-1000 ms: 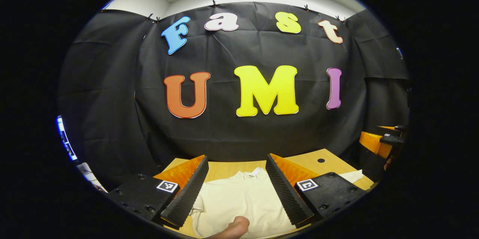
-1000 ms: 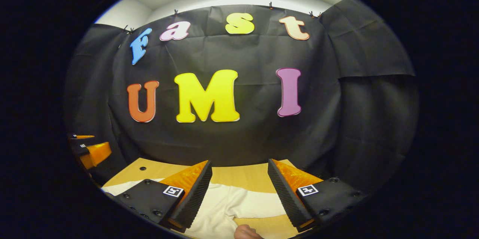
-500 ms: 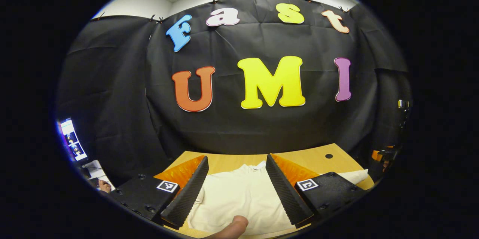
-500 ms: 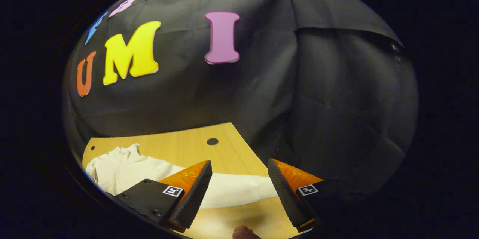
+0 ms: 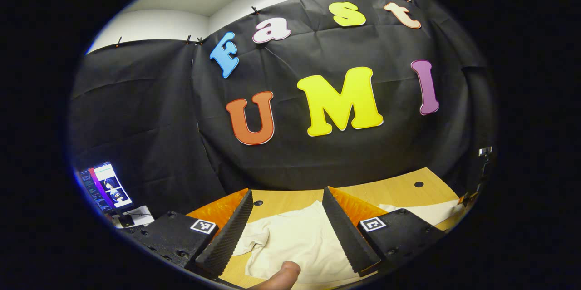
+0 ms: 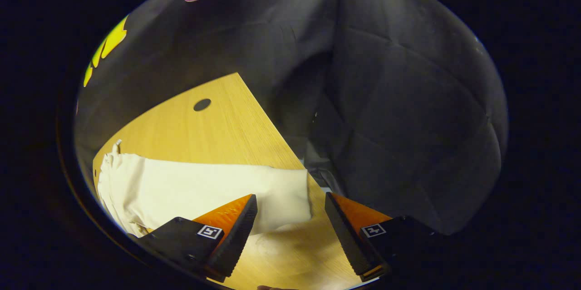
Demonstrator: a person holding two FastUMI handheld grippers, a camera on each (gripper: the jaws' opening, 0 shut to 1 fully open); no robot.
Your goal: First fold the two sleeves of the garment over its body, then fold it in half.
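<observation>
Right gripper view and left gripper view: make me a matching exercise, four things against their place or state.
Things:
1. garment
2. sleeve
3. right gripper
4. monitor

Places or states:
A. lit, at the far left beside the table
B. open, above the sleeve's cuff end
C. stretched flat towards the table's edge
D. cream, lying between the open left gripper's fingers

Pairs: 1-D, 2-C, 3-B, 4-A

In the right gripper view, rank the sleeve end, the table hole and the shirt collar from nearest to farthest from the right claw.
1. Sleeve end: just ahead of the open right claw, between its fingers.
2. Shirt collar: far left, at the picture's edge.
3. Table hole: farther up the table, left of centre.
</observation>
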